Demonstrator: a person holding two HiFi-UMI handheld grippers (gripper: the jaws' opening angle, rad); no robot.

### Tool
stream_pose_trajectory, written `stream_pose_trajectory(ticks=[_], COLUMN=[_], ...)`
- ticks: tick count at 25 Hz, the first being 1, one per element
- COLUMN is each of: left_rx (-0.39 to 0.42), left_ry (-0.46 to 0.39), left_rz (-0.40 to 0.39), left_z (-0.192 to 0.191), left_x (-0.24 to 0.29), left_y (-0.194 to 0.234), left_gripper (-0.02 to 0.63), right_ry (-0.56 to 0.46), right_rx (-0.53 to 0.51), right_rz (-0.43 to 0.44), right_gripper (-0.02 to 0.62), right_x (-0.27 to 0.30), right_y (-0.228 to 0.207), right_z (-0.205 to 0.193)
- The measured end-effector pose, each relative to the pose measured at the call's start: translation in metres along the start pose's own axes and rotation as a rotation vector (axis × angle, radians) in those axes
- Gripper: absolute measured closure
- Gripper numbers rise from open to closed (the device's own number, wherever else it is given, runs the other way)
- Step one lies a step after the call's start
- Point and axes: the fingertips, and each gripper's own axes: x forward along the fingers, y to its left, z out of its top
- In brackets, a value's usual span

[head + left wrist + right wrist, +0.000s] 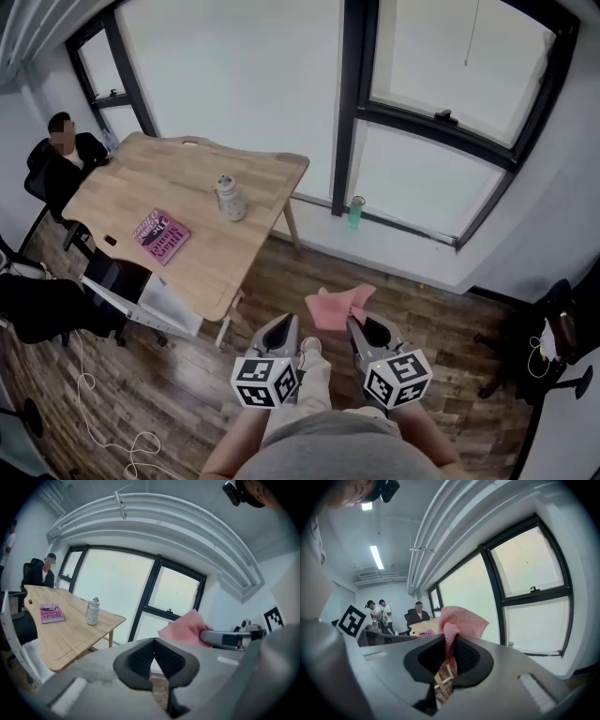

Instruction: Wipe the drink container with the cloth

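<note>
A white drink container (pixel 230 199) with a lid and strap stands on the wooden table (pixel 141 187), near its right edge; it also shows small in the left gripper view as the container (pixel 93 611). My right gripper (pixel 354 325) is shut on a pink cloth (pixel 337 305), which sticks up between its jaws as the cloth (pixel 457 620). My left gripper (pixel 289 327) is shut with nothing in it, its pads touching (pixel 153 641). Both grippers hang over the wooden floor, well short of the table. The pink cloth (pixel 185 629) appears to the right in the left gripper view.
A pink book (pixel 161 235) lies on the table's near side. A person (pixel 66 150) sits at the far left end. A green bottle (pixel 355 213) stands on the window ledge. Office chairs (pixel 553 342) stand at right and left. A cable (pixel 103 412) trails across the floor.
</note>
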Motion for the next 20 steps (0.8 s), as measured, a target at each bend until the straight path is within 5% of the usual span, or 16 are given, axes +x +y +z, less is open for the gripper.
stream_pose_trajectory(ticks=[20], left_rx=[-0.007], left_ry=[-0.008], left_rz=[0.026], left_z=[0.108], left_x=[0.190], left_y=[0.099], left_gripper=[0.604], right_ry=[-0.006], right_rx=[-0.009], right_rz=[0.015], right_gripper=[0.566], right_x=[0.196], right_y=[-0.102], right_z=[0.094])
